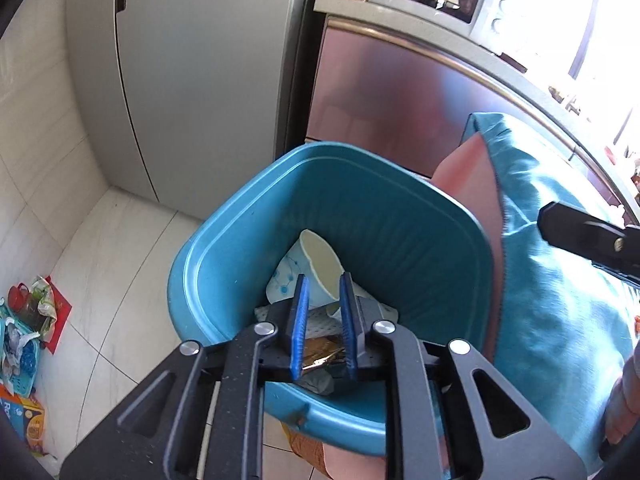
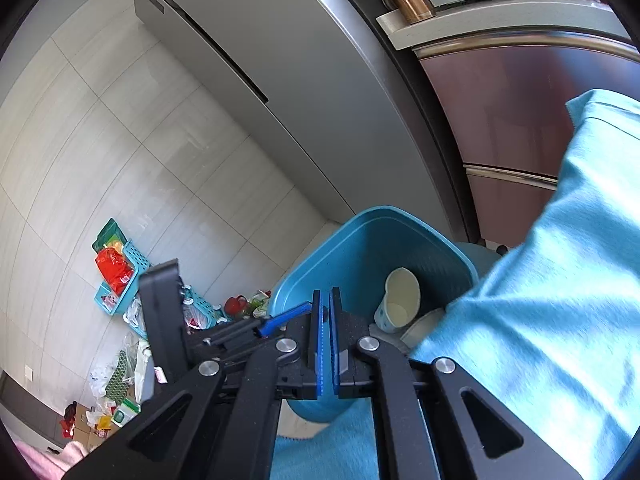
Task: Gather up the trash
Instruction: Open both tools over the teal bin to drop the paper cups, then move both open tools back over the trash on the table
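Observation:
A blue plastic bin (image 1: 248,200) fills the middle of the left wrist view and holds a patterned paper cup (image 1: 316,256) lying on its side over wrappers. My left gripper (image 1: 324,280) hangs over the bin's near rim, its blue pads apart. A gold wrapper (image 1: 320,356) shows low between the pads, and whether it touches them I cannot tell. My right gripper (image 2: 326,292) points at the same bin (image 2: 380,212) from the near side, its pads almost together with nothing between them. The cup (image 2: 400,296) lies just right of it.
A teal cloth (image 1: 560,300) over a pink thing (image 1: 468,172) crowds the bin's right side. A grey fridge (image 1: 200,80) and a brown cabinet (image 1: 380,92) stand behind. Teal baskets (image 2: 120,272) and loose litter (image 2: 120,380) lie on the tiled floor at the left.

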The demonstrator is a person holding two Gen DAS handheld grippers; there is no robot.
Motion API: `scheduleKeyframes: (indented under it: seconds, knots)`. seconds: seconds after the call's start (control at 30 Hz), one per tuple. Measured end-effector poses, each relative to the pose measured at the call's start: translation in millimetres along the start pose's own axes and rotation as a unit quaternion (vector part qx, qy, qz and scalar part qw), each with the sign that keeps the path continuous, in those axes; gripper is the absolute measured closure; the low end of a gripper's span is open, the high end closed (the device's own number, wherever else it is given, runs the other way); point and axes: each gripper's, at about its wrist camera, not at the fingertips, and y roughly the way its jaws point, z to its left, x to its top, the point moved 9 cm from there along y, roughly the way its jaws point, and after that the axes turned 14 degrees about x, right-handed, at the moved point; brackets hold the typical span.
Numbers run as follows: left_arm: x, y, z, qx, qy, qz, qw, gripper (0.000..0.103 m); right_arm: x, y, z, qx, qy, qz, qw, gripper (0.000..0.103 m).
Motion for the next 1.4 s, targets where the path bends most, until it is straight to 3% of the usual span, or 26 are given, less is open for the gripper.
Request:
scheduleKeyframes:
  seconds: [0.33, 0.47, 0.67, 0.9, 1.17, 1.4]
  knots:
    - [7.8, -72.4, -39.6, -0.053, 0.039, -0.072, 0.9953, 0.07, -16.0, -61.7, 8.8, -0.029, -0.03, -0.03, 0.999, 0.074]
    - [7.8, -100.1, -75.3, -0.1, 0.064, -0.09, 0.9889, 0.067, -24.6, -102.2, 4.8, -0.046, -0.026, -0.056, 0.997, 0.073]
    - [-5.7, -134.5, -143.2, -0.168, 0.116, -0.099, 0.9739, 0.065, -41.9, -166.5, -4.8, -0.093, -0.021, -0.096, 0.991, 0.07]
    - [-29.3, -161.7, -225.7, -0.231, 0.176, -0.094, 0.9522, 0.064, -73.7, -250.8, -25.8, -0.164, 0.006, -0.148, 0.975, 0.069]
    - [-61.1, -174.0, -306.6, -0.265, 0.244, -0.079, 0.9297, 0.063, -104.1, -336.8, -61.0, -0.226, 0.049, -0.198, 0.953, 0.065]
    - [-72.0, -178.9, -359.2, -0.279, 0.28, -0.074, 0.9158, 0.061, -90.2, -369.8, -84.2, -0.259, 0.044, -0.2, 0.944, 0.063]
